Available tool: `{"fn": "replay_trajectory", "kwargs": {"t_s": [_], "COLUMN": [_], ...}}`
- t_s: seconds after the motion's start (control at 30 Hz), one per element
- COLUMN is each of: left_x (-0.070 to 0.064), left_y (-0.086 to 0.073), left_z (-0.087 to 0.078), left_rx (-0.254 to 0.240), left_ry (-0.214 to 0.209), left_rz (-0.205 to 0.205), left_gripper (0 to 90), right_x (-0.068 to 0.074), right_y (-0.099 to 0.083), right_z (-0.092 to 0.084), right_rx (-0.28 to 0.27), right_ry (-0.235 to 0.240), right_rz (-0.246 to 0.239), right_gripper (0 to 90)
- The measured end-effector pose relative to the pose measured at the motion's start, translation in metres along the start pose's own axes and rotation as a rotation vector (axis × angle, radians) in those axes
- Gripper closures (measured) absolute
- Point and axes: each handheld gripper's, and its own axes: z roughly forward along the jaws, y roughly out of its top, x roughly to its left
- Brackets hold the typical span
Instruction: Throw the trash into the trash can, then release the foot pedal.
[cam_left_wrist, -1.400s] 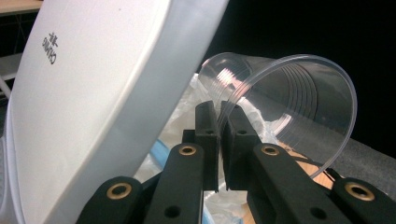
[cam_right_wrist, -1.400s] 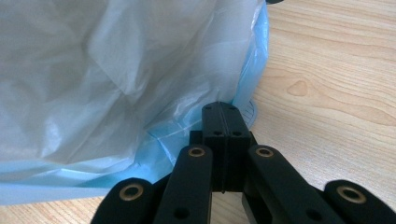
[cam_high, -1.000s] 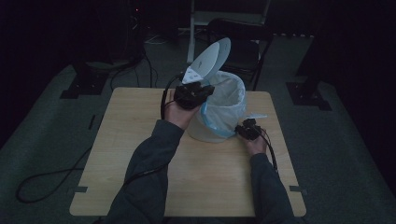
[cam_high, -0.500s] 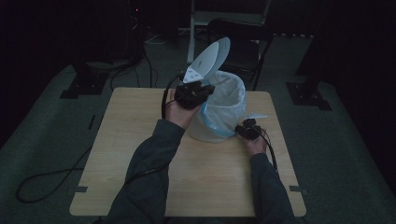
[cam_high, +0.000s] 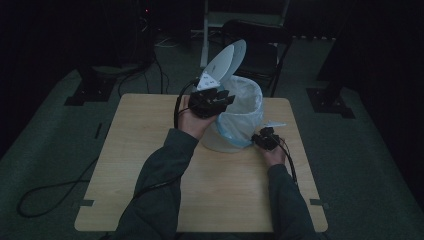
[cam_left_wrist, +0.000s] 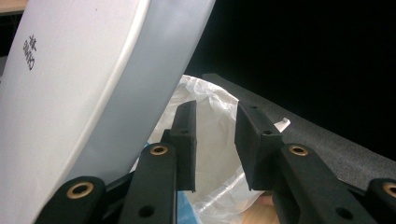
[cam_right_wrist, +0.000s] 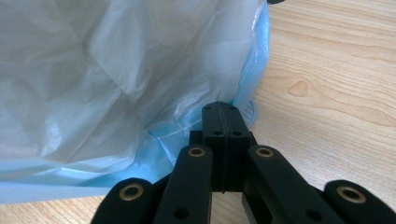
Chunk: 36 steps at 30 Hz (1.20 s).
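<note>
The left gripper (cam_left_wrist: 215, 140) has just been opening, its jaws now apart with nothing between them, above the bin (cam_high: 235, 120) on the table (cam_high: 125, 165); lid (cam_high: 227, 62) stays raised; the right gripper (cam_right_wrist: 223, 116) remains pressed together against the bag (cam_right_wrist: 116, 70).
</note>
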Motion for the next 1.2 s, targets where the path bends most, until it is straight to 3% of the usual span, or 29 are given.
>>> {"fn": "replay_trajectory", "kwargs": {"t_s": [0.33, 0.63, 0.87, 1.2], "left_x": [-0.006, -0.003, 0.003, 0.020], "left_y": [-0.012, -0.035, -0.058, -0.098], "left_z": [-0.017, -0.042, -0.055, -0.056], "left_rx": [-0.006, -0.011, 0.030, 0.108], "left_ry": [0.002, 0.027, 0.064, 0.114], "left_rz": [0.025, 0.017, 0.008, -0.042], "left_gripper": [66.6, 65.6, 63.4, 61.2], "right_x": [0.000, 0.000, 0.000, 0.000], "right_y": [0.000, 0.000, 0.000, 0.000], "right_z": [0.000, 0.000, 0.000, 0.000], "right_rx": [-0.001, -0.002, -0.003, -0.002], "right_ry": [0.000, 0.003, 0.002, -0.002], "right_rz": [0.001, 0.001, 0.001, -0.001], "right_gripper": [90.0, 90.0, 90.0, 90.0]}}
